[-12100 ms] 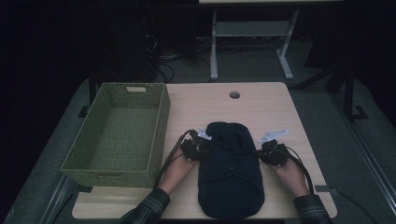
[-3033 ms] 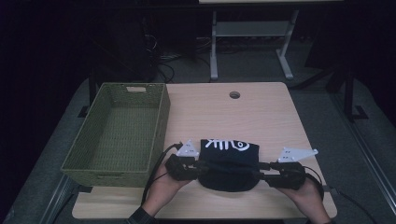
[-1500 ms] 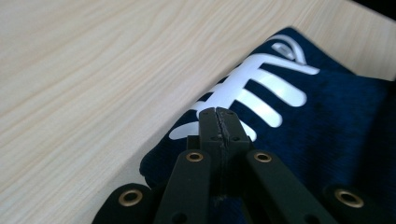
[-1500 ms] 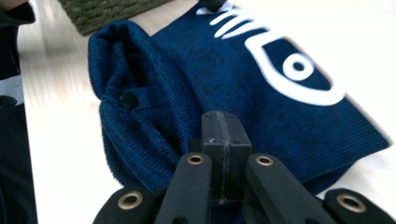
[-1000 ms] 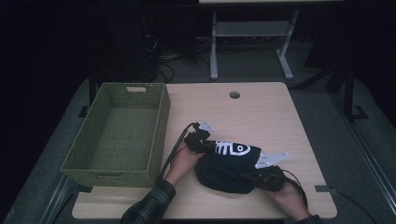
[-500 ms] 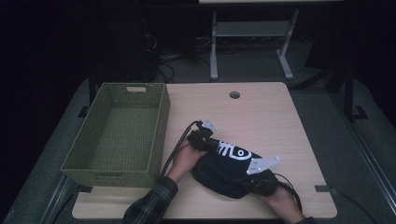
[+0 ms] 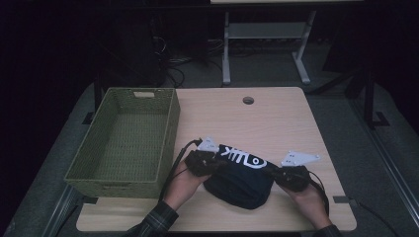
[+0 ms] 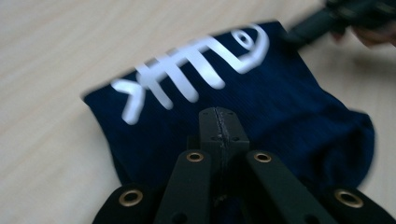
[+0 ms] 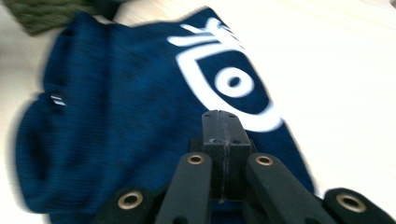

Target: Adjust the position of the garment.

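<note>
A folded dark navy garment (image 7: pixel 239 180) with a white fish-skeleton print lies near the table's front edge. My left gripper (image 7: pixel 218 166) rests at its left end and my right gripper (image 7: pixel 274 174) at its right end, each held in a hand. In the left gripper view the jaws of the left gripper (image 8: pixel 218 114) are shut, their tips over the navy cloth (image 8: pixel 289 107). The right gripper (image 9: pixel 220 116) is also shut, lying over the garment (image 9: pixel 116 107) beside the fish's eye. I cannot tell whether either pinches a fold.
A green woven basket (image 7: pixel 170 133) stands empty at the table's left, close to the left hand. The wooden table (image 7: pixel 276 118) has a cable hole (image 7: pixel 248 100) at the back. Desk legs and cables stand on the dark floor beyond.
The garment has turned from a slant to lie more level across the table. The left gripper came nearer the person; the right gripper moved right and away from the front edge.
</note>
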{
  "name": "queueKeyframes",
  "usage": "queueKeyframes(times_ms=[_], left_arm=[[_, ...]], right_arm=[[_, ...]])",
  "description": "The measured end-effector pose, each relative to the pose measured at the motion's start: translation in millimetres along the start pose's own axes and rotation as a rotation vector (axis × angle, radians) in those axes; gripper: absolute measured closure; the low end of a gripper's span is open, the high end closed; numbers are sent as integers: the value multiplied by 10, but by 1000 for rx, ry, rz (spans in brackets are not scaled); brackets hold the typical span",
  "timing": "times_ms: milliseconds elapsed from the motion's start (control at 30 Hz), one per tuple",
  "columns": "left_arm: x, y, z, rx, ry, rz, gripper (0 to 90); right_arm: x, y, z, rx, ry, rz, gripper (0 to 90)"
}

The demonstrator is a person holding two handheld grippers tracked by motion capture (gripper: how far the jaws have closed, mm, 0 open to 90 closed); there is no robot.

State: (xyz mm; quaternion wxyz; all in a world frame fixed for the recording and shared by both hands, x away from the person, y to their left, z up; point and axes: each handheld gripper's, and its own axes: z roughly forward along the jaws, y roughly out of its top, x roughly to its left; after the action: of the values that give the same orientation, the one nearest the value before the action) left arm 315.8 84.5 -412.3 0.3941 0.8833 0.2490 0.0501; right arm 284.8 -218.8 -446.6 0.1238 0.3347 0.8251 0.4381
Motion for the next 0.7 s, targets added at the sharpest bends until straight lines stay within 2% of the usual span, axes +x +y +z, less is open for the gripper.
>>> queueKeyframes(times_ms=[100,133,167,300,333,400,500,600,700], left_arm=[[-24,-72,77,56,5,6,900],[-20,-90,117,64,9,-7,900],[1,-102,141,87,11,0,900],[49,-160,233,159,65,28,900],[73,-181,253,168,65,24,900],[98,-190,261,169,67,19,900],[129,-186,253,181,106,32,900],[168,-199,246,168,93,7,900],[175,-193,236,165,84,2,900]], right_arm=[[-107,-41,58,35,-18,30,900],[-136,-56,81,47,-10,47,900],[-156,-68,101,63,-10,57,900],[-181,-111,170,91,-1,80,900],[-180,-116,176,95,-1,77,900],[-150,-119,179,105,4,77,900],[-94,-142,173,110,23,68,900],[-45,-175,163,104,32,55,900],[-30,-175,150,102,29,57,900]])
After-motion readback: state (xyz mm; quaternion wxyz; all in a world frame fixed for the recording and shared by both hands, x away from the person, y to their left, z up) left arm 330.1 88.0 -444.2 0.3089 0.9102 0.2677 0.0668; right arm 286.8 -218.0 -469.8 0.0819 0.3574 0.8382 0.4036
